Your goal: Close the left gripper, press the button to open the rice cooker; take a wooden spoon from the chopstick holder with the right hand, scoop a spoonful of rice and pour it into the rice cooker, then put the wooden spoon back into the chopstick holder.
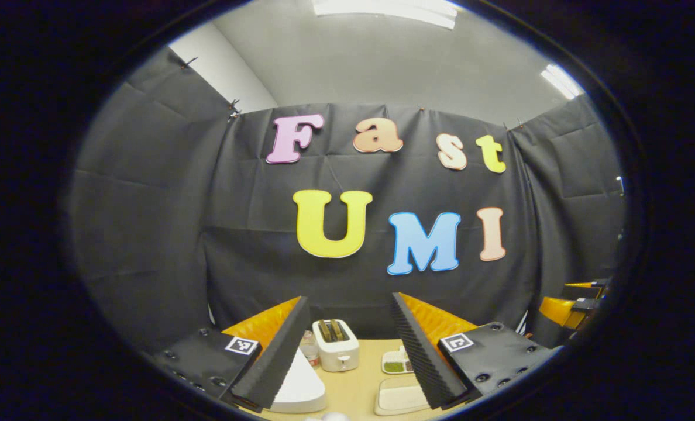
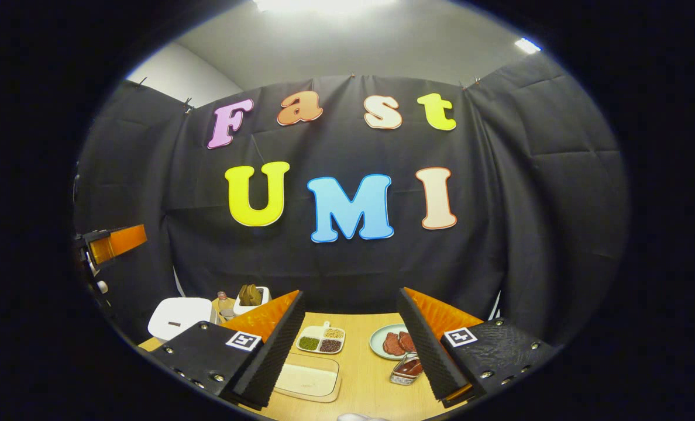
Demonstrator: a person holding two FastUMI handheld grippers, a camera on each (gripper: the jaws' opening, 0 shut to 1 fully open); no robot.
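The white rice cooker (image 1: 300, 383), lid down, sits low and just left of the left claw (image 1: 350, 351) (both claws gape wide, holding nothing).

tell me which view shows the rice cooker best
The right gripper view: the white rice cooker sits whole at the table's left end, lid shut, clear of the fingers. In the left gripper view the rice cooker is partly hidden behind the left gripper's own finger.

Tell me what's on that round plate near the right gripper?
The plate holds dark red slices, seemingly meat. The right gripper's finger covers the plate's right side, so anything there is hidden.
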